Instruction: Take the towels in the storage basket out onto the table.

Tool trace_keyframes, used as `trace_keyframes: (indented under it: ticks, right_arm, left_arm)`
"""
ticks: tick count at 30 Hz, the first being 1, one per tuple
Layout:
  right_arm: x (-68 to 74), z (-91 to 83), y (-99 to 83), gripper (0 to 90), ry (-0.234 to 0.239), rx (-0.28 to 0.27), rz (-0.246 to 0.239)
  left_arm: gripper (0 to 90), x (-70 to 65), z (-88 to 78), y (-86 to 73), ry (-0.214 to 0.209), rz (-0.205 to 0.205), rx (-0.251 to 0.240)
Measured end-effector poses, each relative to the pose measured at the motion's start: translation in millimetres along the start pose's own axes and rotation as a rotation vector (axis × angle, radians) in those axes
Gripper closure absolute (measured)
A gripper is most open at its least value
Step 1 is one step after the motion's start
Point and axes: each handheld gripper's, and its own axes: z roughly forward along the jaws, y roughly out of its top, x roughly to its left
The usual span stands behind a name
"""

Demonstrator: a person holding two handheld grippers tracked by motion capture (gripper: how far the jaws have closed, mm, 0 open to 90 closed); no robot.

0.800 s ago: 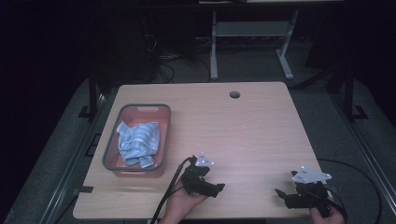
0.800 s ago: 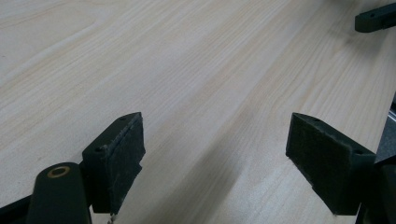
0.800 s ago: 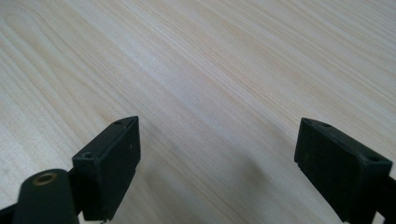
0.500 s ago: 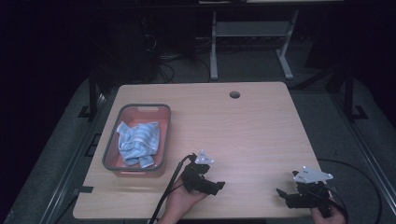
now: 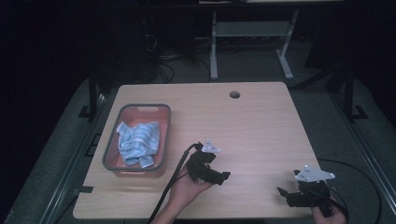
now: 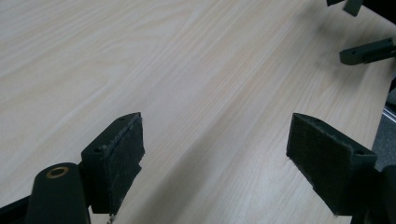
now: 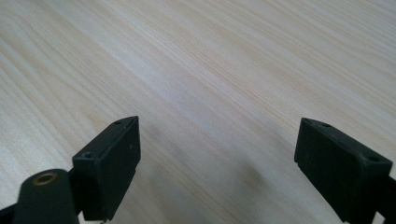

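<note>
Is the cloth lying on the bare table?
No, the cloth lies bunched inside the bin at the table's left side.

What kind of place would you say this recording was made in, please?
Probably a lab or workshop test station: a plain wooden table with a cable hole, loose cables on the floor behind it, and a metal stand in the dark surroundings.

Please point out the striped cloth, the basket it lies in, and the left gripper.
striped cloth [image 5: 137, 142]: high view, middle of the crumpled blue folds.
basket [image 5: 142, 107]: high view, far grey rim.
left gripper [image 5: 223, 178]: high view, between the open jaw tips, above the bare tabletop.
</note>
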Motion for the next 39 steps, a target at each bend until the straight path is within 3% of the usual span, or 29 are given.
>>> trace_keyframes:
  ticks: [3, 7, 17, 22, 32, 39]
  right_arm:
    - [-2.3, 0.4, -1.9, 13.8, -0.002, -0.003, 0.018]
    - [-3.9, 1.7, -2.5, 13.8, 0.003, -0.001, 0.026]
    - [-1.1, 2.2, -1.5, 13.8, 0.008, -0.005, 0.023]
    - [0.5, 2.3, -1.2, 13.8, 0.013, -0.001, 0.014]
    - [1.9, 1.6, -0.7, 13.9, 0.016, -0.001, 0.017]
    - [1.5, 0.9, -0.6, 13.8, 0.013, -0.004, 0.015]
  left_arm:
    - [18.0, 1.2, 1.1, 6.1, -0.016, -0.011, -0.007]
    - [18.0, 4.3, 2.0, 14.0, -0.017, -0.007, 0.020]
    - [18.0, 13.9, -8.6, 40.5, 0.004, 0.008, 0.049]
    - [18.2, 22.2, -18.5, 47.8, 0.035, 0.011, 0.057]
    - [18.2, 45.7, -49.1, 53.4, 0.056, -0.039, 0.026]
    - [18.7, 61.5, -66.3, 52.4, 0.033, -0.087, 0.006]
